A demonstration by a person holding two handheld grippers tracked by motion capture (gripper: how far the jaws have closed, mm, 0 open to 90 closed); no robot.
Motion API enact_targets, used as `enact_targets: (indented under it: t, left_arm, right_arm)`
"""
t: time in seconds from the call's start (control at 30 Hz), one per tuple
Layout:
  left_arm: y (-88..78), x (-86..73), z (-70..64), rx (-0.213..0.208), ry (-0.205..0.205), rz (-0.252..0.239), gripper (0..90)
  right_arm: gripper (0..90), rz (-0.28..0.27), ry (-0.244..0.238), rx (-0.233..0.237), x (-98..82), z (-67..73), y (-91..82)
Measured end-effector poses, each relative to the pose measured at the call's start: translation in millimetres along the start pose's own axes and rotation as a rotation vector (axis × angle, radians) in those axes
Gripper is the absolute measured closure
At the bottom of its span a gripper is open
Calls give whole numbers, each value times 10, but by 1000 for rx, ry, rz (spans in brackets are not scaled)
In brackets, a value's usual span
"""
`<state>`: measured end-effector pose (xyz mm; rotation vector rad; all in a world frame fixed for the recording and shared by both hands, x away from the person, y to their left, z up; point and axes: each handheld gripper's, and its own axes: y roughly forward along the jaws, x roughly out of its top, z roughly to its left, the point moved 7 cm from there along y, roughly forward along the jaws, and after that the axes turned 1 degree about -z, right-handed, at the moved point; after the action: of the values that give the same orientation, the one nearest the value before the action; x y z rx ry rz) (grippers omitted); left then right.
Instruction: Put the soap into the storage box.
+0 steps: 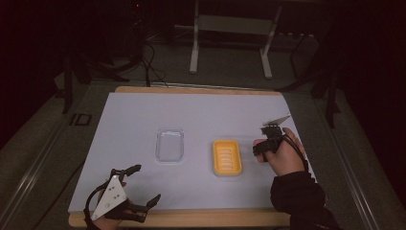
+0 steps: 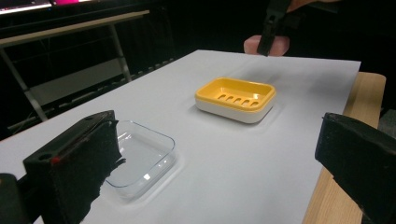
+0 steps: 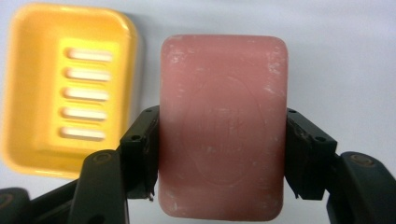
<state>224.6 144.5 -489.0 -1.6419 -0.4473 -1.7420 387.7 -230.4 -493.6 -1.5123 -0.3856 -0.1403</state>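
At the near left corner of the table [image 1: 143, 110], the person's left hand [image 1: 112, 203] rests low with the left gripper [image 1: 146, 187] lying roughly level, its grey three-cornered plate facing up and its jaws pointing out toward the middle of the white sheet. Those jaws stand wide apart with nothing between them; in the left gripper view they frame the table, one dark pad at the lower left and the other at the right edge. Just ahead of them sits the clear plastic tray [image 1: 170, 144], flat on the sheet, and farther right, a little apart from it, the yellow soap dish [image 1: 227, 157] with its slotted insert facing up. At the right side of the table the right hand [image 1: 283, 155] is lifted above the sheet, wrist bent so that the right gripper [image 3: 219, 154] points down. Its jaws are clamped on the pink soap bar [image 3: 223, 126], one pad pressed on each long side, the bar's broad face toward the camera. The bar hangs off the table, beside the dish's right edge and not over its hollow.
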Motion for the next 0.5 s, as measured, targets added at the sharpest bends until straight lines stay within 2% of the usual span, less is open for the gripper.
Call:
enact_targets:
  t: [0.17, 0.27, 0.5]
  left_arm:
    - [2, 1, -2, -1, 0, -1, 6]
    - [2, 1, -3, -1, 2, 0, 5]
    - [0, 1, 0, 0, -3, -1, 6]
  right_arm:
    - [377, -24, 6, 21, 41, 88, -84]
    - [377, -49, 3, 20, 91, 185, -166]
    - [377, -90, -11, 55, 152, 460, -281]
